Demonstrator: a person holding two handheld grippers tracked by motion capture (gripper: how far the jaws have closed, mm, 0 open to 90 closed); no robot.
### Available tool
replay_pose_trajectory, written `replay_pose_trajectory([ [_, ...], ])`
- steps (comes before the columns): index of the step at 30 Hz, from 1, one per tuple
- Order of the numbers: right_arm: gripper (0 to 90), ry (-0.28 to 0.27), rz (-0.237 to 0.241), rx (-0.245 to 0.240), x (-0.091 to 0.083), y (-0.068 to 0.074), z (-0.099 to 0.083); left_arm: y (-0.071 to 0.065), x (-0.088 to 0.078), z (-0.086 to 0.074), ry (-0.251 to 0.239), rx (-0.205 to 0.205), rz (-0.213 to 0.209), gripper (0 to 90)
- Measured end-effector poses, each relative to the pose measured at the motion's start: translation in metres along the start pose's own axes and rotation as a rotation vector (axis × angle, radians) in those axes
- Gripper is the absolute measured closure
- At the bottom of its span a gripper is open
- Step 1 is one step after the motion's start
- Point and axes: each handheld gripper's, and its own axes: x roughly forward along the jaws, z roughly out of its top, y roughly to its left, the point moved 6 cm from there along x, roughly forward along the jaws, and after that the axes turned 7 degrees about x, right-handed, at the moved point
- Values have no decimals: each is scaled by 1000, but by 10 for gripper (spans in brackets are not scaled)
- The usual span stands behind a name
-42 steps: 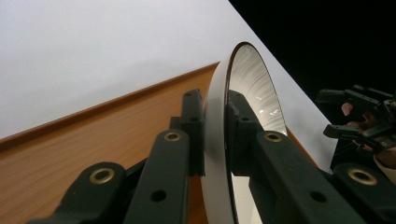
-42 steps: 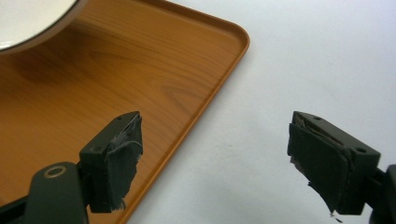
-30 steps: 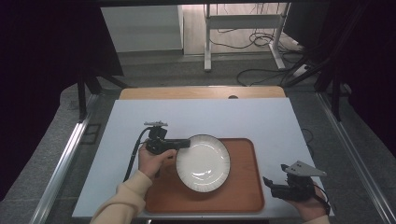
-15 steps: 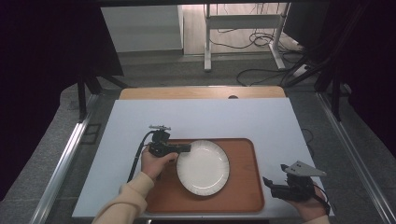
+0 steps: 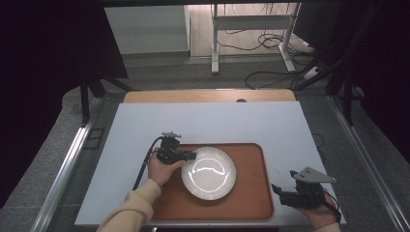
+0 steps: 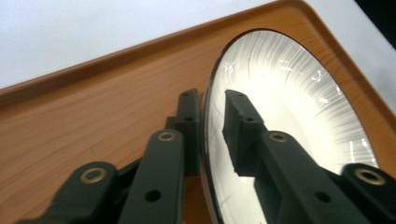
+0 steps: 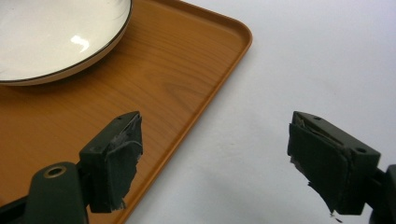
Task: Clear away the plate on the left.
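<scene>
The plate [image 5: 209,172] lies on the tray [image 5: 251,203], mid-frame; the left gripper [image 6: 212,100] has just been loosening, rim between jaws; right gripper [image 7: 212,158] open.

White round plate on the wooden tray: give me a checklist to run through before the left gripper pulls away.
1. White round plate lies inside the brown wooden tray, within its raised edge: ok.
2. Plate flat on the tray floor: cannot tell; in the left gripper view its rim looks close to the wood, but the contact is hidden.
3. Left gripper jaws have just been opening, one each side of the rim; whether the pads are free of it: cannot tell.
4. Right gripper open, holding nothing, off the tray's right edge over the white table: ok.
5. Space beside the left gripper for pulling back: ok.
</scene>
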Motion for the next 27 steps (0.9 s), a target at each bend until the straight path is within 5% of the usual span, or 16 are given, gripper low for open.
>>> replay_pose_trajectory([
  [10,181,1,9,7,1,-1,-1,3,7,-4,47,41,33,665],
  [17,181,5,19,22,5,-1,-1,-4,6,-3,65,84,34,428],
  [21,181,14,29,1,9,3,-1,-7,-9,1,25,121,88,324],
  [27,181,15,36,-12,7,5,-3,-14,-35,6,-43,151,87,312],
])
